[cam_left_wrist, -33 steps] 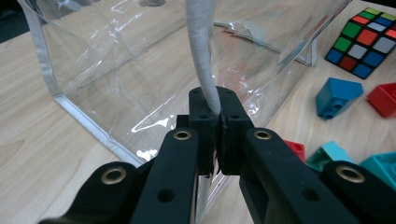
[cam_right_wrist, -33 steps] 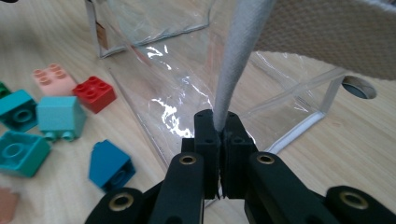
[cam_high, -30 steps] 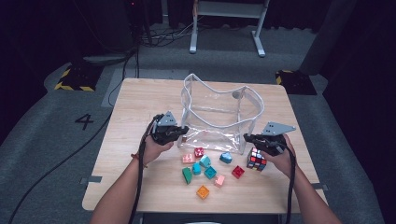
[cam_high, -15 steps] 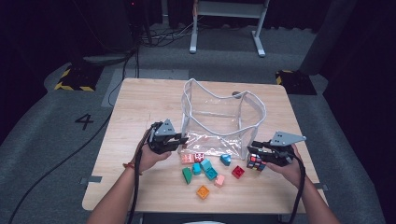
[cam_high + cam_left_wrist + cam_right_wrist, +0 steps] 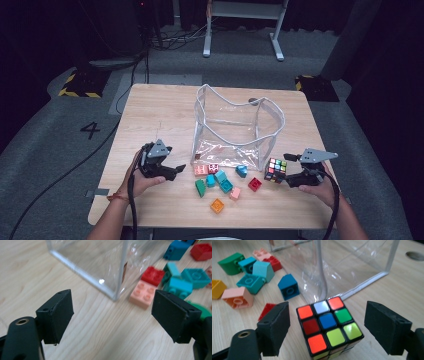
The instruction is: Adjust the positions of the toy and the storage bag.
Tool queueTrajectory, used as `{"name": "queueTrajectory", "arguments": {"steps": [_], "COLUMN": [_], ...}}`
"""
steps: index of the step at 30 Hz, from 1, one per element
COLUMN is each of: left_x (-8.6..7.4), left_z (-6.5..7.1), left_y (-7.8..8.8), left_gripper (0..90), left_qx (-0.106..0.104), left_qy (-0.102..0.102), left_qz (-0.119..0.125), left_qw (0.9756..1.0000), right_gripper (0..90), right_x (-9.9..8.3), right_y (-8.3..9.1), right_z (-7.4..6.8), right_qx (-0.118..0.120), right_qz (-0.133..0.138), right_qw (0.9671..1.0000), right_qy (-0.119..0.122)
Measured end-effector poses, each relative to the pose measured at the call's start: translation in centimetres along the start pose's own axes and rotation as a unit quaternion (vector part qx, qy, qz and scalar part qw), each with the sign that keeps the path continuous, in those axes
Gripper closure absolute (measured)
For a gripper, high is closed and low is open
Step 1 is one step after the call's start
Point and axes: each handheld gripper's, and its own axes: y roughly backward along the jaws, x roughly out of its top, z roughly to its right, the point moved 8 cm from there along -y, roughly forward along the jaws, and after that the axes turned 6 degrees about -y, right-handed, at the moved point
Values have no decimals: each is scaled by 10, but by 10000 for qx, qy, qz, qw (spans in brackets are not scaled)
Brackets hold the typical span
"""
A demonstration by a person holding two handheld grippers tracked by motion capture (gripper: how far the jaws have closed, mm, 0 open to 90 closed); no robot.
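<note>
- High view: clear bag (image 5: 235,125) standing open in the middle of the table (image 5: 160,115), likely so toys can drop in from the top.
- Small blocks (image 5: 220,181) spread just below the bag, cube (image 5: 276,170) at lower right beside the bag's corner, all close for a short carry.
- Left gripper (image 5: 177,170) at lower left, pointing at the blocks; right gripper (image 5: 290,170) at lower right, pointing at the cube.
- Lots of bare wood at upper left and along the bottom edge; table edge close behind both hands.
- Left gripper view: left gripper (image 5: 112,312) with jaws apart, just been opening, nothing but wood between.
- Pink block (image 5: 143,292) at upper right, just past the jaws, next to the bag's corner (image 5: 117,293); little room there, so probably better to come in from the open side.
- Right gripper view: right gripper (image 5: 330,326) with jaws wide apart, just been opening, cube (image 5: 327,325) between but not squeezed.
- Gaps on both sides of the cube; seems ready for a grab.
- Bag wall (image 5: 352,267) right behind the cube, blocks at upper left, free wood at right.
</note>
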Motion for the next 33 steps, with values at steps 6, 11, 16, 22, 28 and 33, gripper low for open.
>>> {"name": "queueTrajectory", "arguments": {"steps": [6,11,16,22,28,33], "left_x": [-22,-32,-39,-48,-50,-51], "left_z": [2,4,2,-2,-2,-2], "left_y": [-5,-9,-13,-18,-20,-20], "left_gripper": [184,179,171,171,153,149], "left_qx": [-62,-132,-91,-24,91,75], "left_qy": [20,57,118,176,106,130], "left_qz": [-219,-228,-265,-472,-635,-647], "left_qw": [9997,9996,9995,9987,9979,9978], "right_gripper": [195,190,201,325,339,340], "right_x": [-12,-19,-26,-27,-27,-27], "right_y": [-14,-22,-33,-40,-39,-39], "right_z": [6,10,11,12,12,13], "right_qx": [-75,-74,-96,-64,-10,-22], "right_qz": [-179,-287,-287,-227,-230,-217], "right_qw": [9998,9996,9995,9997,9997,9998], "right_qy": [24,-11,-60,-80,-54,-22]}}
